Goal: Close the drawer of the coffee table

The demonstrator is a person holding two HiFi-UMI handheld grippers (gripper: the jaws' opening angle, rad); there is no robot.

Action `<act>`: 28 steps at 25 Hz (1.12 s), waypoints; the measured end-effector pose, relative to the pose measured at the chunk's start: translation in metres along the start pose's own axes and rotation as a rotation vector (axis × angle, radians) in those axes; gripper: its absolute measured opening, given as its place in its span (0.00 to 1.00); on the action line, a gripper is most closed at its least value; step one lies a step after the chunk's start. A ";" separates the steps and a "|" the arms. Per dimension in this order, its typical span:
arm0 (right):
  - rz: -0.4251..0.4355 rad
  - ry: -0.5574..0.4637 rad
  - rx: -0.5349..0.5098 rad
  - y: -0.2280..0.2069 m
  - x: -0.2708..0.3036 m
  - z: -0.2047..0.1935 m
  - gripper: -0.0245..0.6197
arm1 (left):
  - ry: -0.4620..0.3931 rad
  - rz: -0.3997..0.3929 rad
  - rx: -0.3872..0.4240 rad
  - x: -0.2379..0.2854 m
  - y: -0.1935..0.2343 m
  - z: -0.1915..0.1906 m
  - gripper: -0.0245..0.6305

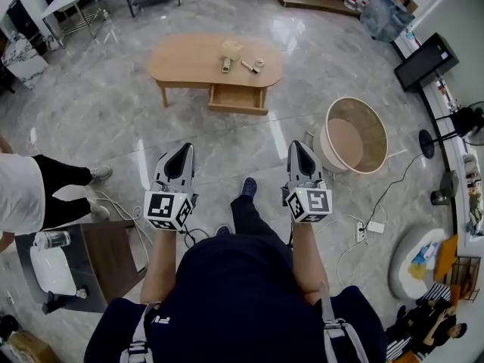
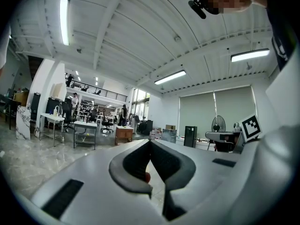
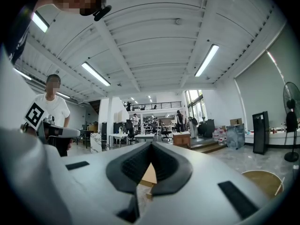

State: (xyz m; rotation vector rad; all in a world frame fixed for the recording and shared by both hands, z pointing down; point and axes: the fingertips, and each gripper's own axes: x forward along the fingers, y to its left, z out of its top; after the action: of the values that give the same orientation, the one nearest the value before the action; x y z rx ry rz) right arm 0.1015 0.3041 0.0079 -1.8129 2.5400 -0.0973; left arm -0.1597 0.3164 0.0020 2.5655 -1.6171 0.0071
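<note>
Both claws shut, well short of the table and its open drawer.

From where I stand much is hard to read. The bits (image 1: 243, 60) on the table (image 1: 189, 57) in the upper middle of the head view are too small to name, and the inside of the drawer (image 1: 239, 98), pulled out of the near side, cannot be seen. A bystander (image 1: 34, 191) is cut off at the left edge. In the left gripper view a red speck (image 2: 147, 176) shows low behind the jaws, and I cannot tell what it is. In the right gripper view only a tan sliver (image 3: 149, 174) shows there. The left claw (image 1: 185, 150) and right claw (image 1: 297, 147) both have their jaws pressed together, pinching nothing and touching nothing. They are held side by side over the floor, pointing toward the table. A round basket (image 1: 376, 131) stands to the right.
</note>
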 end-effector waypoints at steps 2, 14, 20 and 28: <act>0.006 0.006 0.005 -0.010 0.016 -0.003 0.08 | 0.005 0.005 -0.002 0.016 0.004 -0.001 0.08; 0.039 0.031 0.018 -0.079 0.127 -0.003 0.08 | 0.014 0.028 -0.012 0.137 0.031 0.008 0.08; 0.059 0.056 0.010 -0.122 0.182 -0.014 0.08 | 0.014 0.042 -0.011 0.201 0.040 0.007 0.08; 0.090 0.055 0.025 -0.169 0.244 -0.010 0.08 | 0.010 0.093 0.010 0.269 0.054 0.027 0.08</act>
State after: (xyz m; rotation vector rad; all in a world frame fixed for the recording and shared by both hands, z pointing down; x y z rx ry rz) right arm 0.1809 0.0195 0.0330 -1.7080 2.6402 -0.1790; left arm -0.0931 0.0488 -0.0028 2.4905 -1.7361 0.0351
